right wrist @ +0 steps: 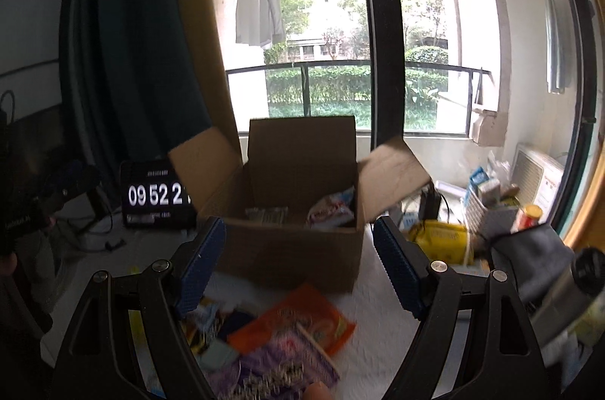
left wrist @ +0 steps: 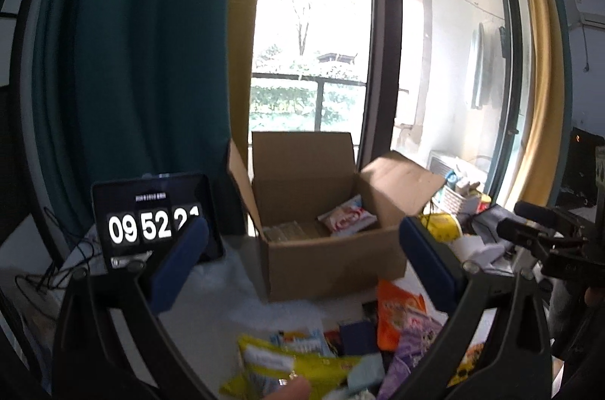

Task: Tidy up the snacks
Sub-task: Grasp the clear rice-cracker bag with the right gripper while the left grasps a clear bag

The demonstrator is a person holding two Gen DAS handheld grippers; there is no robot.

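An open cardboard box stands on the white table with its flaps up. Inside it lie a red-and-white snack packet and a flat pale packet. In front of the box is a pile of loose snacks: an orange packet, a purple packet and a yellow-green packet. My left gripper hangs open above the pile, facing the box, with nothing between its blue pads. My right gripper is likewise open and empty over the snacks.
A tablet showing a clock stands left of the box, with cables beside it. Right of the box are a yellow bag, a white basket of cartons and a grey cloth. A window and curtains stand behind.
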